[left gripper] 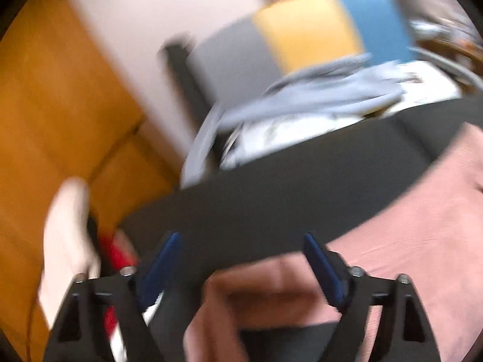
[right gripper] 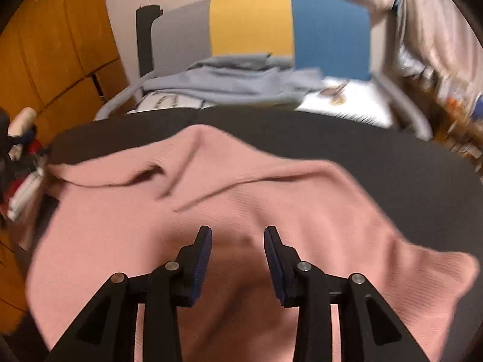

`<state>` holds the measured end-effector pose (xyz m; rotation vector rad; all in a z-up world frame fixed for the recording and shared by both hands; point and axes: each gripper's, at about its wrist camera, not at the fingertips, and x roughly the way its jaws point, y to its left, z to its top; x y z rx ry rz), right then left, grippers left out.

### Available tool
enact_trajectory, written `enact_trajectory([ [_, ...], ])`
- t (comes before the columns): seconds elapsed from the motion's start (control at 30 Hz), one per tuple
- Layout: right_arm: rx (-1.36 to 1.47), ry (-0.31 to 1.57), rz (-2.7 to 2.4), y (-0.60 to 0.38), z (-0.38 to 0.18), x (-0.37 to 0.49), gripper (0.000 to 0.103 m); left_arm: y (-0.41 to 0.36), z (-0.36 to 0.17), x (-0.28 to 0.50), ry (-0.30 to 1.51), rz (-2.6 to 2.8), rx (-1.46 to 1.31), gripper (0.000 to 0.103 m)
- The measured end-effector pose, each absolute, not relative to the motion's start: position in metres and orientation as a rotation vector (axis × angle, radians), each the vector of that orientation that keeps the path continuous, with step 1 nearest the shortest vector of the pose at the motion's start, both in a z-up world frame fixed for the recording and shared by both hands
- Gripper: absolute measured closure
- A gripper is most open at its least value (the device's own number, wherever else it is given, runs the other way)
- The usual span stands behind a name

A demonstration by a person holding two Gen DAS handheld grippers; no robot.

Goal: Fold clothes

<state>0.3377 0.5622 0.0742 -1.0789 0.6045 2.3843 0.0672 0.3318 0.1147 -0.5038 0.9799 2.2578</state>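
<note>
Two hand-held grippers hang over a dark tabletop (right gripper: 347,138) on which a pink garment (right gripper: 211,199) lies rumpled. The garment spreads across most of the near part of the tabletop, with creases running toward its far edge and one corner lying toward the right edge. The right hand-held gripper (right gripper: 238,242) is released, its blue pads apart just above the pink cloth, nothing between them. The left hand-held gripper (left gripper: 241,250) is spread wide near the tabletop's left edge, over the garment's left part (left gripper: 422,217); that view is blurred. Beyond the far edge, a bed carries a grey-blue garment (right gripper: 235,86) below a grey, yellow and blue headboard (right gripper: 250,21).
</note>
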Motion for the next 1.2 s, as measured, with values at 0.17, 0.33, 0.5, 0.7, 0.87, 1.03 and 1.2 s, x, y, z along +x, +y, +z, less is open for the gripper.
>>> enact_trajectory([
  [0.17,-1.036,1.050,2.349,0.595,0.055,0.306,0.067,0.402,0.071,0.113,1.180,1.995,-0.299,0.017],
  [0.33,-1.081,1.258,2.224,0.616,0.023,0.285,0.072,0.434,0.043,0.110,1.212,1.909,-0.333,0.017],
  [0.5,-1.084,1.289,2.289,0.622,0.023,0.267,0.097,0.444,0.044,0.109,1.116,1.877,-0.442,0.057],
  [0.7,-1.033,1.280,2.417,0.646,0.066,0.242,0.097,0.456,0.054,0.080,1.005,1.873,-0.650,0.102],
  [0.87,-0.899,1.340,2.372,0.695,0.077,0.221,0.097,0.483,0.063,0.041,0.965,1.917,-0.722,0.102],
  [1.03,-0.882,1.216,2.319,0.699,0.076,0.224,0.082,0.503,0.046,-0.010,0.972,2.064,-0.891,0.102],
  [1.2,-0.917,1.004,2.279,0.681,0.077,0.241,0.075,0.482,0.045,-0.033,0.844,2.294,-0.989,0.102],
])
